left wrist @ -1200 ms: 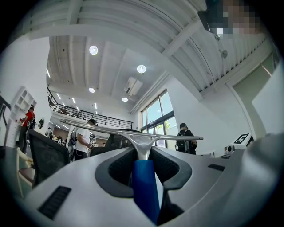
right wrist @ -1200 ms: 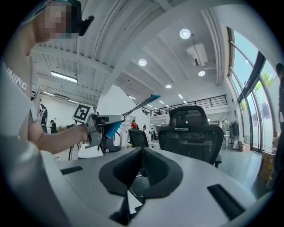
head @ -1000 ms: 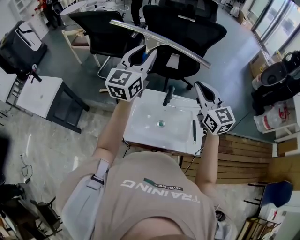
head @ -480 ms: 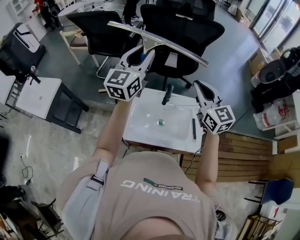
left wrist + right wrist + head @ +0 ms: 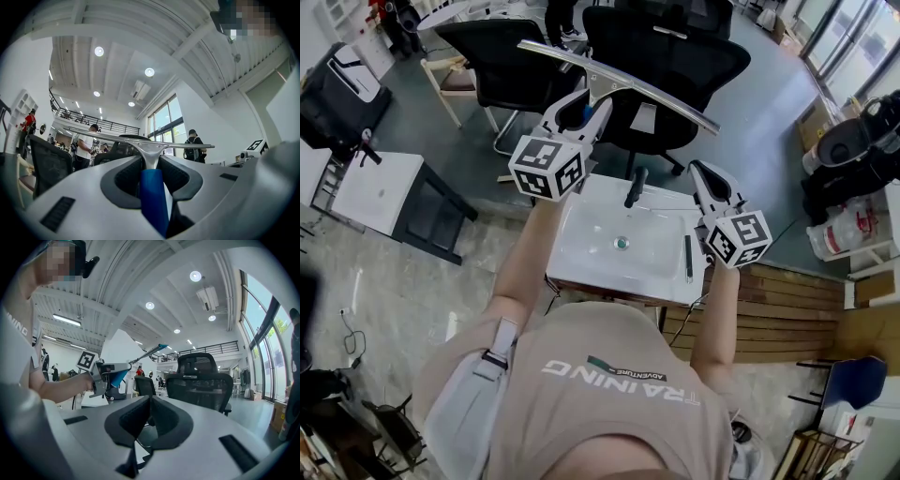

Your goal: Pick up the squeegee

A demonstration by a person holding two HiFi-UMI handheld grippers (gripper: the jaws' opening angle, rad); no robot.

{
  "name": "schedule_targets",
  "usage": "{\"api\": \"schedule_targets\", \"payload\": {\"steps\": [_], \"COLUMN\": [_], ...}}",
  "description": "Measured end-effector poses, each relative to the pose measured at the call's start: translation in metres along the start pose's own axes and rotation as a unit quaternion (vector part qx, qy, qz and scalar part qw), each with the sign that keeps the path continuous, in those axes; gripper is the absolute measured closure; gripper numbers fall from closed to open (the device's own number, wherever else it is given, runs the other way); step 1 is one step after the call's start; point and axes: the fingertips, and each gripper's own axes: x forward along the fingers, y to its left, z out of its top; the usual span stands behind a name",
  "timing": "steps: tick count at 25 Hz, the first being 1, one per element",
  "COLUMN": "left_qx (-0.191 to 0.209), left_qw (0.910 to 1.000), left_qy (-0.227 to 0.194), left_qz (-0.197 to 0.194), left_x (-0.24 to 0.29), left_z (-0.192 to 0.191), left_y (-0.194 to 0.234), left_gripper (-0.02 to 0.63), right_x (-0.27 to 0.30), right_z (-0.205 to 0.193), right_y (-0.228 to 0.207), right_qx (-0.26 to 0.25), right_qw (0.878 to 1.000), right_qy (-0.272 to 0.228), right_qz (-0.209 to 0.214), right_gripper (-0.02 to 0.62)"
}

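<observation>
Squeegee (image 5: 153, 201) handle tight between jaws of left gripper (image 5: 151, 161)

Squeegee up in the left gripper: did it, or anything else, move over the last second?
Nothing visibly changed. The left gripper stays clamped on the blue handle of the squeegee, with the blade held up in the air beyond the white sink. The right gripper stays shut and empty. The slight shift in the head view looks like the camera alone.
</observation>
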Motion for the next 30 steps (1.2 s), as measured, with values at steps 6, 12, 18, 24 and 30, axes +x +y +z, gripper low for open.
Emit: {"api": "schedule_targets", "payload": {"steps": [6, 12, 18, 24, 30], "left_qx": [0.0, 0.001, 0.003, 0.01, 0.016], "left_qw": [1.0, 1.0, 1.0, 0.9999, 0.9999], "left_qy": [-0.002, -0.001, 0.001, 0.0, -0.002], "left_qz": [0.001, -0.002, -0.003, -0.005, -0.007], "left_x": [0.0005, 0.0004, -0.0005, -0.0004, -0.0009], "left_z": [0.0009, 0.0005, 0.0006, 0.0034, 0.0074], "left_y": [-0.0007, -0.0028, -0.0044, -0.0071, -0.0088], "left_gripper": [0.477, 0.477, 0.477, 0.477, 0.477], "right_x": [-0.0025, -0.0031, -0.0048, -0.0047, -0.0072], "right_z": [-0.0033, -0.0046, -0.0033, -0.0016, 0.0006], "right_y": [-0.0027, -0.002, -0.0027, -0.0022, -0.0034], "right_qx": [-0.001, 0.0, 0.0, 0.001, 0.005], "right_qw": [1.0, 1.0, 1.0, 1.0, 1.0], "right_qy": [0.008, 0.01, 0.006, -0.001, -0.005], "right_qz": [-0.003, -0.002, -0.005, -0.008, -0.012], "right_gripper": [0.558, 0.557, 0.558, 0.558, 0.558]}}
